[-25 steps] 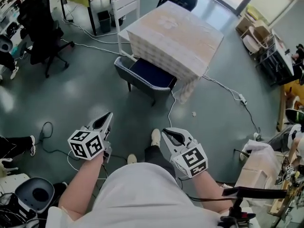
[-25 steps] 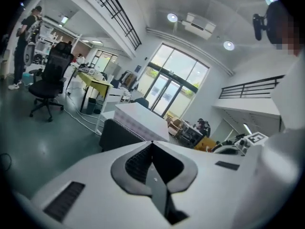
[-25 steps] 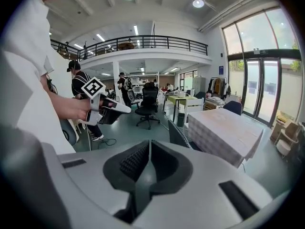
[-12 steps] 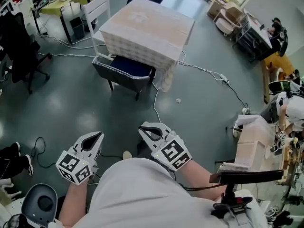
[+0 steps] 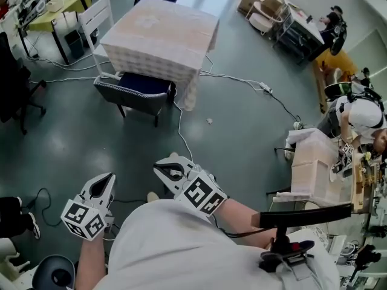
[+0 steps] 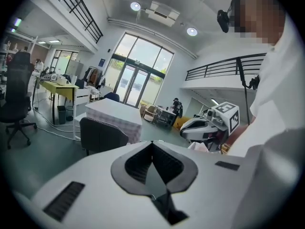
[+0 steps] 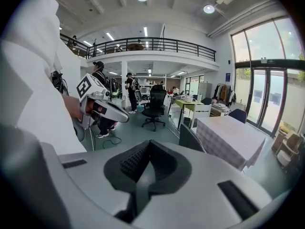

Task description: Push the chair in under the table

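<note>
Left gripper point(image 5: 107, 180): jaws pressed together, nothing between them.
Right gripper point(image 5: 160, 167): jaws pressed together, empty, close to the torso.
Chair point(image 5: 136, 91): well apart from both grippers, seat partly under the tabletop point(image 5: 160, 29), backrest sticking out.
Change: chair and tabletop sit further up-left in the head view than a second ago. The chair's place against the tabletop is unchanged.

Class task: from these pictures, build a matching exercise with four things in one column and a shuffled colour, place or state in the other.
1 table
2 armchair
3 slatted chair
4 left gripper

A dark blue seat
B jaws shut, empty
C covered with a pale cloth
D white, at the table's left in the head view

Pairs: 1-C, 2-A, 3-D, 4-B
</note>
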{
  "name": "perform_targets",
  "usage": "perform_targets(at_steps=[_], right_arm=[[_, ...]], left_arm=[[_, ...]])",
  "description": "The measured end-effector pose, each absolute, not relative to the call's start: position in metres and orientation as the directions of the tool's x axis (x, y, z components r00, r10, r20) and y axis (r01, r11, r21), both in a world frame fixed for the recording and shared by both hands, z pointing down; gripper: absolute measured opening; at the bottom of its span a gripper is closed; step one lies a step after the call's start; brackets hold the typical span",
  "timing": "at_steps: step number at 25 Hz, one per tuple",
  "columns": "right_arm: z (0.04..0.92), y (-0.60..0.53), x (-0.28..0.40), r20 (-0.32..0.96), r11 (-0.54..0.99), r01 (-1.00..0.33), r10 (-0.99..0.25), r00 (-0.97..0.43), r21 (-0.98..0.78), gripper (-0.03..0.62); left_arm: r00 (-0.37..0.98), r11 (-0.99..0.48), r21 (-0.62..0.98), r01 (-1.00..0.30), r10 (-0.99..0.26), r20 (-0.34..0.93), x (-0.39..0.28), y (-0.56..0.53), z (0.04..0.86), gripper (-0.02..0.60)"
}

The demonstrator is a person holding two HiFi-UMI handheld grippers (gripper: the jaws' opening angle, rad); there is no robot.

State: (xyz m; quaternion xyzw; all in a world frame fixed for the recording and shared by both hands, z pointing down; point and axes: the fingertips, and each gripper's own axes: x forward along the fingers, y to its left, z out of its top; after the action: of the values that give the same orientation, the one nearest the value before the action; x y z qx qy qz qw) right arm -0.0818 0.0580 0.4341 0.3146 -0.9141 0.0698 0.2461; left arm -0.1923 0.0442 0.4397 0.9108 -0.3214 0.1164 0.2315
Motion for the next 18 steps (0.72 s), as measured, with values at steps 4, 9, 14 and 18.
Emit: perform_targets(at_steps=[4,9,14,18], right_arm=[[0.434,0.066,-0.077,0.494,0.788,-0.615,-0.544,-0.678,0.025,0.014],[0.432,0.072,-0.068,0.491,0.775,-0.631,-0.559,-0.668,0.025,0.014],[0.437,0.071,-0.058,0.493,0.762,-0.647,-0.571,-0.656,0.021,0.014],[0.439,0.067,-0.042,0.499,0.754,-0.657,-0.574,-0.649,0.013,0.014]], left_arm=[[0.775,-0.694,0.352,-0.628,-0.520,0.359,-0.186,0.050,0.439,0.009],[0.784,-0.702,0.359,-0.615,-0.496,0.373,-0.176,0.052,0.442,0.009],[0.797,-0.705,0.381,-0.598,-0.472,0.378,-0.162,0.042,0.450,0.009],[0.798,-0.694,0.404,-0.596,-0.458,0.391,-0.145,0.032,0.459,0.009]])
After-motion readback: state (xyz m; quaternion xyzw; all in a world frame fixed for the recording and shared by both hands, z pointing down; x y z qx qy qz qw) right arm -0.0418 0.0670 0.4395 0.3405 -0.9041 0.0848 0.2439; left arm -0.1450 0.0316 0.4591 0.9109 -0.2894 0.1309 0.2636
